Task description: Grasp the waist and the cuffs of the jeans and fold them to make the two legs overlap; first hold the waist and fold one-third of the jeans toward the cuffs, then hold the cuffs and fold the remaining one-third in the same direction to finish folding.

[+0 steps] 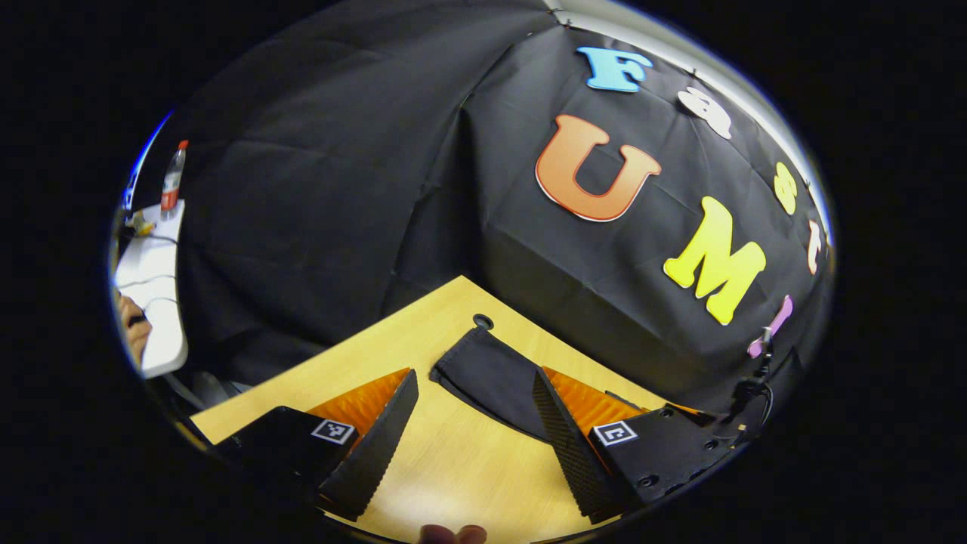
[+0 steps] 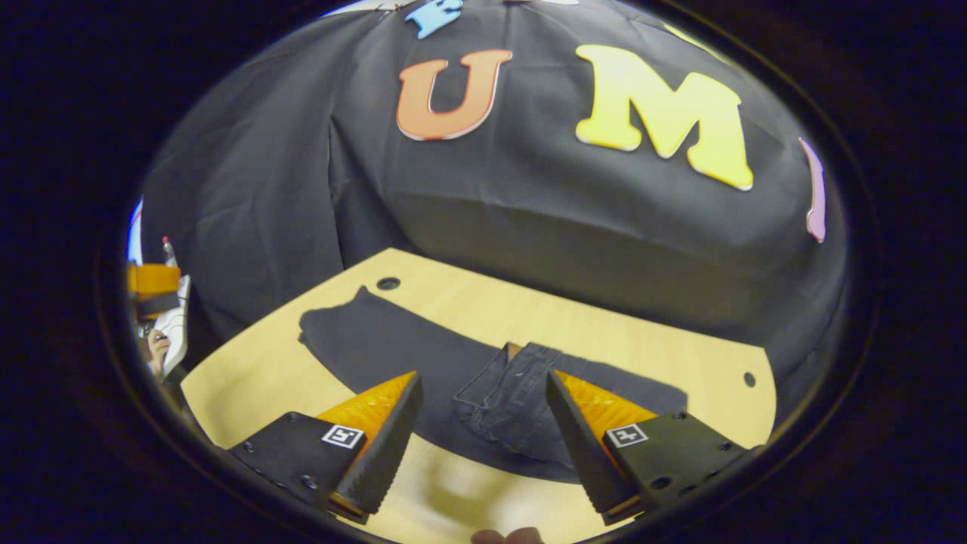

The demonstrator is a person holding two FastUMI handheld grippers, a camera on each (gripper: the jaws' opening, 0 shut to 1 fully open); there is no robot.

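**Both tools open above the jeans**

My left tool [image 1: 468, 438] hangs over the bench [image 1: 453, 468] with its fingers spread wide and nothing between them. Just ahead of it, past the tip of its right finger, lies the cuff end [image 1: 491, 374] of the jeans, flat on the wood and reaching toward a round hole [image 1: 483, 321] in the bench top. Bare wood shows directly between the fingers. Far off to the left of this tool a white table [image 1: 155, 302] carries a bottle [image 1: 173, 180], and part of a hand [image 1: 134, 332] shows beside it.

My right tool [image 2: 483, 446] is also wide open and grips nothing. The jeans [image 2: 423, 355] lie spread across the bench ahead of it, dark and flat. The waist [image 2: 514, 393], with its pocket seams, sits straight ahead between the two fingers; I cannot tell whether the fingertips touch the cloth. One leg runs away to the tool's left toward another hole [image 2: 388, 283], and a smaller hole [image 2: 749, 378] lies well off to the right.
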